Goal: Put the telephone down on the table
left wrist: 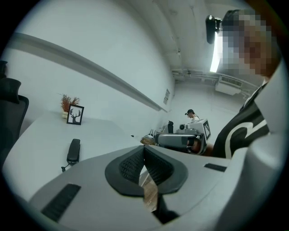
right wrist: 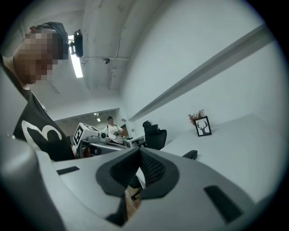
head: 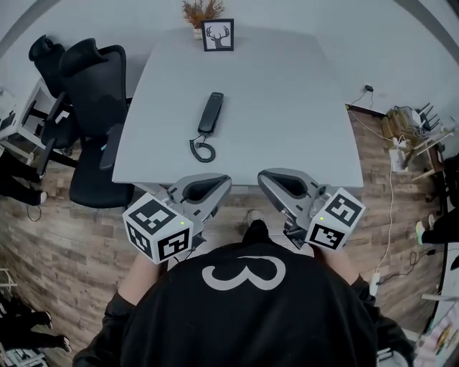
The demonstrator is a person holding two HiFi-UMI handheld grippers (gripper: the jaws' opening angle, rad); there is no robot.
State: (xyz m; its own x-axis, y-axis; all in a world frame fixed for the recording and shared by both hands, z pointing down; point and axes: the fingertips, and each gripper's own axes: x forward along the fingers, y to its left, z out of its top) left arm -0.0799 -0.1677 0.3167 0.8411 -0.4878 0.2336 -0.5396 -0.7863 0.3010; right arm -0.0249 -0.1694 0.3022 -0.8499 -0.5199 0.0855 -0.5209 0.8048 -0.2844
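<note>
A black telephone handset (head: 211, 112) lies flat on the white table (head: 287, 107), its coiled cord (head: 202, 149) curled just in front of it. It shows small in the left gripper view as the handset (left wrist: 73, 150) and only as an end of the handset (right wrist: 190, 154) in the right gripper view. Both grippers hang off the table's near edge, close to the person's chest. My left gripper (head: 206, 188) is shut and empty, its pads (left wrist: 132, 166) meeting. My right gripper (head: 285, 185) is shut too, with nothing between its pads (right wrist: 151, 168).
A framed deer picture (head: 218, 35) and a dried plant (head: 201, 12) stand at the table's far edge. Two black office chairs (head: 93, 93) sit at the left side. Cables and clutter (head: 409, 129) lie on the wooden floor at right. Another person (left wrist: 193, 116) stands far off.
</note>
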